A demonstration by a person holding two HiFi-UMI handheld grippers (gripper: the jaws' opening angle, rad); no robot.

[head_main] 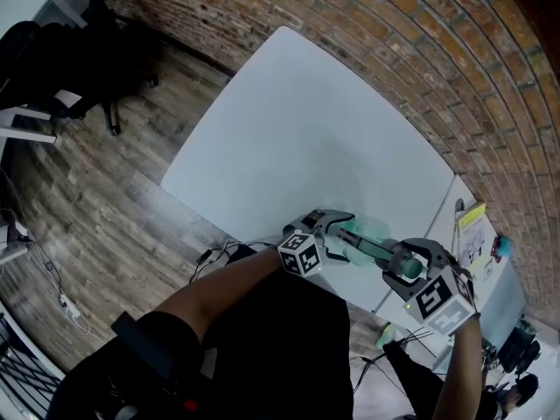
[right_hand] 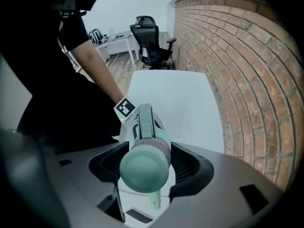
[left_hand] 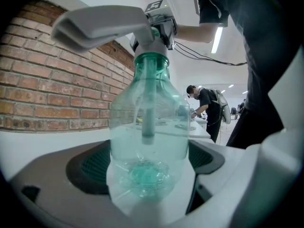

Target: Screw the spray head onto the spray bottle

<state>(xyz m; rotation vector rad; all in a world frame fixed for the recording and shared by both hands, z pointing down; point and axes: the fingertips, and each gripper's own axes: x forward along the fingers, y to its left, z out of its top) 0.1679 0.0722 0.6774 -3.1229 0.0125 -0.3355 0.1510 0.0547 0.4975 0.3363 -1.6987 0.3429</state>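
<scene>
Bottle and head held in the air, one gripper at each end

The left gripper [head_main: 337, 226] clamps the bottle [left_hand: 149, 127] by its base and the right gripper [right_hand: 145, 163] pinches the head [right_hand: 145, 167], probably to twist one against the other (thread seating not visible). Both forearms reach forward, grippers facing each other over the table [head_main: 297, 138] edge.

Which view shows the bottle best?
Left gripper view: the bottle fills the frame, clamped in the left claw. Head view shows it small and far; the right gripper view mostly hides it behind the spray head.
</scene>
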